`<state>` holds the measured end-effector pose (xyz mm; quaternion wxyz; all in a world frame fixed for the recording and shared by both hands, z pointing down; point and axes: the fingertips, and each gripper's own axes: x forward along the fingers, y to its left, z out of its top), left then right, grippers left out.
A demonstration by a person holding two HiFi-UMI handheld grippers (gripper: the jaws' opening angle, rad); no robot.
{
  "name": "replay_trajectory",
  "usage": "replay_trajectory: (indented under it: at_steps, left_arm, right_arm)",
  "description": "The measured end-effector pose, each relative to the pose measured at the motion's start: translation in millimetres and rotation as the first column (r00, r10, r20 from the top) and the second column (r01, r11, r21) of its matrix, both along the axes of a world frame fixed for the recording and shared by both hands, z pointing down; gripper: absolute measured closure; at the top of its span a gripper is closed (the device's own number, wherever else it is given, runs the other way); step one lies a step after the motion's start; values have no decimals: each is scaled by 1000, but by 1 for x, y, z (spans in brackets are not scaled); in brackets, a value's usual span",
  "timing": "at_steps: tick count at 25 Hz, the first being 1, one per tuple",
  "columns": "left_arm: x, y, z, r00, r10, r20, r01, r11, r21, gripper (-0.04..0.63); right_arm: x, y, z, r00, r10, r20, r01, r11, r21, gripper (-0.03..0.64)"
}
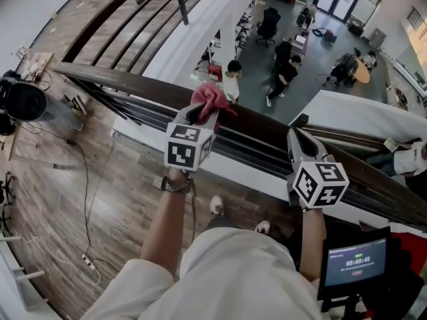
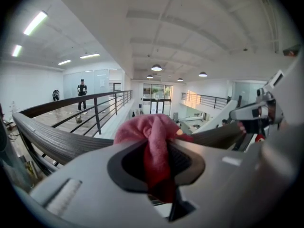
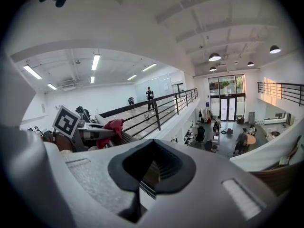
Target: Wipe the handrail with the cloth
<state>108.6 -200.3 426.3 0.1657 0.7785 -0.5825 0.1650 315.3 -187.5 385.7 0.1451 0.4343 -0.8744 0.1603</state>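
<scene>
Your left gripper [image 1: 201,114] has its jaws pinched on the pink cloth [image 1: 212,97]. The cloth bunches out past the tips at 12 o'clock and sits on top of the dark wooden handrail [image 1: 127,80]. In the left gripper view, a fold of the cloth [image 2: 153,129] runs down between the closed jaws of your left gripper [image 2: 159,148], with the handrail [image 2: 52,139] sweeping off toward 9 o'clock.

Your right gripper [image 1: 297,136] is at 4 o'clock from the left one, further along the same rail, with its tips at the rail's near edge. In the right gripper view, your right gripper [image 3: 152,167] has its jaws pressed together with nothing between them. The cloth [image 3: 112,127] shows at 10 o'clock there. A timer screen [image 1: 354,261] sits at 5 o'clock in the head view, beside your right forearm.
</scene>
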Motion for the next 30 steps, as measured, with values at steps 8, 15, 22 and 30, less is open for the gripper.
replay_trajectory:
  at_steps: [8, 15, 22, 30]
  left_arm:
    - [47, 1, 2, 999, 46, -11, -46, 999, 10, 500]
    - [87, 5, 6, 996, 86, -16, -86, 996, 10, 501]
    - [133, 11, 7, 993, 115, -20, -115, 993, 13, 500]
    - [181, 16, 8, 993, 119, -19, -118, 993, 12, 500]
  right_arm:
    - [28, 3, 1, 1000, 10, 6, -10, 1000, 4, 614]
    - [53, 9, 5, 1000, 19, 16, -19, 1000, 8, 614]
    - [86, 14, 5, 999, 27, 27, -28, 1000, 13, 614]
    - [127, 13, 6, 998, 25, 49, -26, 1000, 14, 614]
